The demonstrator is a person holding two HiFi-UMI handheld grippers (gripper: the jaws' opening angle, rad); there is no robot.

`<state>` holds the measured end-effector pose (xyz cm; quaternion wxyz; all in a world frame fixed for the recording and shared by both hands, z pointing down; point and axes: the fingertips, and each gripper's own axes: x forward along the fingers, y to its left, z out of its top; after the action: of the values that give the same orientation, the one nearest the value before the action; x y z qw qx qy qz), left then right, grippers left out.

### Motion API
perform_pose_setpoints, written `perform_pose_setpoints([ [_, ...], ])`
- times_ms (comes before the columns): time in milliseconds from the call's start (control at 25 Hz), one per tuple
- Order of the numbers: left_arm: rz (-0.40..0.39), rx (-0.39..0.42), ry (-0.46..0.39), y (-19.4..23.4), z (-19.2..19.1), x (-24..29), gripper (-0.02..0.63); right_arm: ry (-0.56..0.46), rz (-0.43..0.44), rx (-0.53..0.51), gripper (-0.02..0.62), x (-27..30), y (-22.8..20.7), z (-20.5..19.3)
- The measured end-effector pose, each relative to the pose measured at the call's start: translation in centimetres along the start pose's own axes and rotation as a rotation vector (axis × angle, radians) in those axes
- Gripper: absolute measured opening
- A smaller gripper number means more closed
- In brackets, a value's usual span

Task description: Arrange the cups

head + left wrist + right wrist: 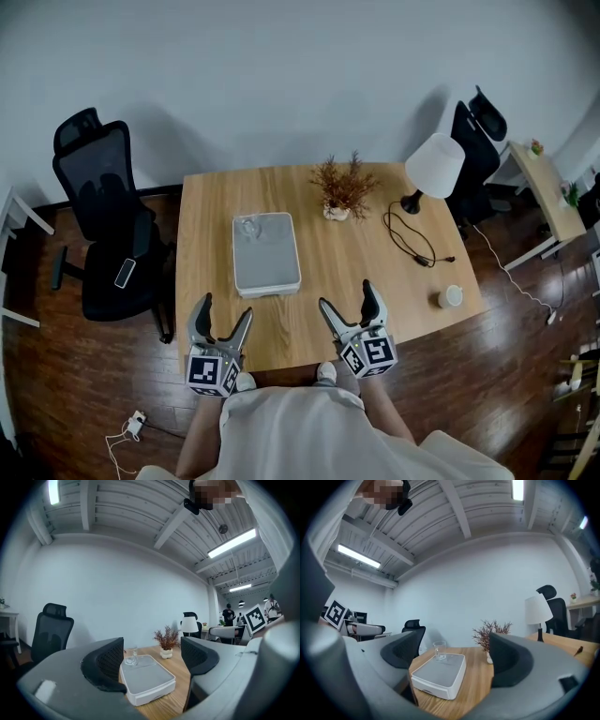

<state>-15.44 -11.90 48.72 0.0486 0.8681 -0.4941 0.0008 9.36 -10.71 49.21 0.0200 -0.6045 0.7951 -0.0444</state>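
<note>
A clear glass cup (247, 226) stands on the far left corner of a white tray (272, 272) in the middle of the wooden table (211, 202). A small white cup-like thing (450, 296) sits alone near the table's right front corner. My left gripper (226, 307) hovers open at the table's front edge, just left of the tray, with nothing between its jaws. My right gripper (346, 293) is open and empty too, to the right of the tray's near end. Both gripper views look level across the table at the glass cup (132, 657) (439, 650) and the tray (149, 686) (438, 677).
A dried plant in a white pot (341, 190) stands behind the tray to the right. A white lamp (433, 167) with a black cable (412, 242) occupies the back right. Black office chairs (105, 220) (476, 141) stand beside the table, and a second desk (544, 187) lies far right.
</note>
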Motion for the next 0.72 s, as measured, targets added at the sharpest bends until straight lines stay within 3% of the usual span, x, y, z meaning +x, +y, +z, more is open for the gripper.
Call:
perform_pose_setpoints([
  [400, -0.112, -0.011, 0.006, -4.3, -0.4, 2.4, 0.367, -0.003, -0.088, -0.014, 0.476, -3.1, -4.3, 0.3],
  [720, -0.319, 0.021, 0.04, -11.0, -1.3, 6.5, 0.367, 0.062, -0.301, -0.03, 0.476, -11.4, -11.6, -2.0],
])
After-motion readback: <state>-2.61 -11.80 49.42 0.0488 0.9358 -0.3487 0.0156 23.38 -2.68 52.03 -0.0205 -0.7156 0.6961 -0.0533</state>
